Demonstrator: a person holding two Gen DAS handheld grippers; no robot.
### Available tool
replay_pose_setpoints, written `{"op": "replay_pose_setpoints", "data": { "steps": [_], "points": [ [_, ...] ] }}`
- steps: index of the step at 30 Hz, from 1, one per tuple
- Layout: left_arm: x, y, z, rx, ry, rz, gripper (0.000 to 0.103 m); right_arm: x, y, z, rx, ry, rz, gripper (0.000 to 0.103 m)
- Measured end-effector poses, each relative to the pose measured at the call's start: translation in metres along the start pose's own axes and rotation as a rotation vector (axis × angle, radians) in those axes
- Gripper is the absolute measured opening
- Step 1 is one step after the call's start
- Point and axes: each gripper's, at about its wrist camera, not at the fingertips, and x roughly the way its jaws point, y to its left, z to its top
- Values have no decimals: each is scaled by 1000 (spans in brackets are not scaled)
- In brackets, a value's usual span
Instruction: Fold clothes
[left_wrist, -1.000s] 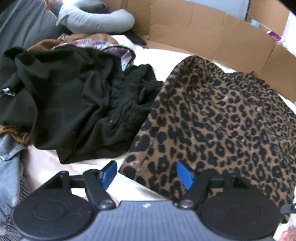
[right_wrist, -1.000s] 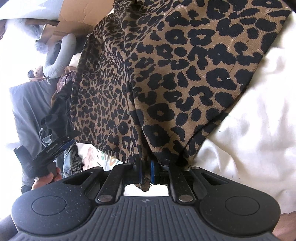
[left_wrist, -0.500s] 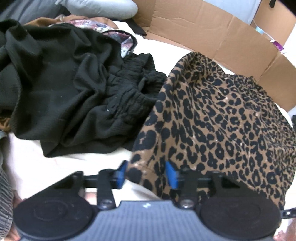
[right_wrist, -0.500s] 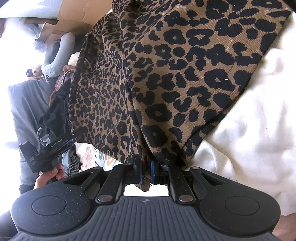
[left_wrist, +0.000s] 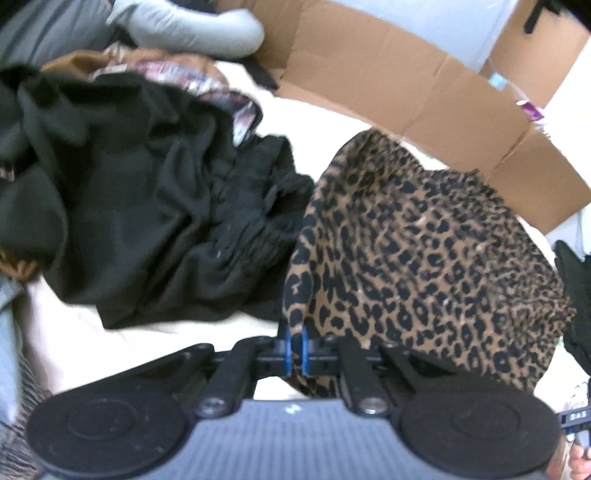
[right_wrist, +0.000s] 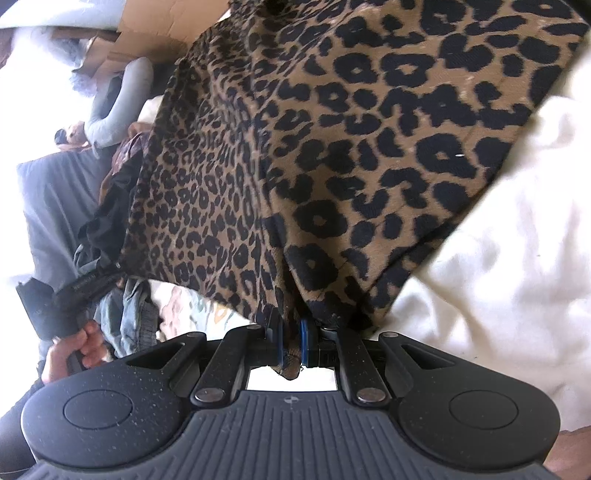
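A black heap (left_wrist: 147, 221) lies at the left on the white bed (left_wrist: 325, 129), touching the leopard garment (left_wrist: 424, 266) beside it. The left hand-held gripper (left_wrist: 294, 347) is clamped on that garment's near left corner, the cloth rising away ahead and to its right. The right hand-held gripper (right_wrist: 291, 341) is clamped on another edge, a tuft pinched between its blue pads (right_wrist: 305, 338), the garment (right_wrist: 332, 147) spreading forward over the bed (right_wrist: 498, 258). Cardboard (left_wrist: 406, 85) stands behind.

The garment (left_wrist: 424, 258) is brown with black leopard spots, the crumpled clothes (left_wrist: 147, 206) beside it are black, the bedding (right_wrist: 498, 240) is cream white, the cardboard (left_wrist: 406, 85) is plain brown, and the gripper pads (right_wrist: 305, 338) are blue.
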Motion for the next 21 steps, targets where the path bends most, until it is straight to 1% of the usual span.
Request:
{"op": "replay_pose_setpoints", "data": {
  "steps": [4, 7, 9, 13, 17, 19, 20, 21],
  "points": [
    [-15, 2, 14, 25, -20, 2, 5, 5, 3, 0, -16, 15, -10, 7],
    [-18, 6, 19, 39, -22, 23, 5, 11, 4, -2, -32, 34, -25, 7],
    [-17, 7, 21, 44, -16, 34, 5, 12, 6, -5, -56, 47, -35, 7],
    [-4, 8, 17, 32, 24, 55, 5, 7, 12, -9, -100, 66, -51, 7],
    [9, 10, 7, 17, 80, 70, 13, -9, 19, -7, -136, 74, -49, 9],
    [8, 10, 3, 3, 75, 81, 14, -19, 23, -5, -157, 74, -48, 9],
    [6, 9, 2, -1, 68, 83, 17, -24, 26, -4, -168, 72, -47, 9],
    [2, 8, 1, -1, 64, 85, 22, -29, 29, -2, -178, 70, -46, 11]
  ]
}}
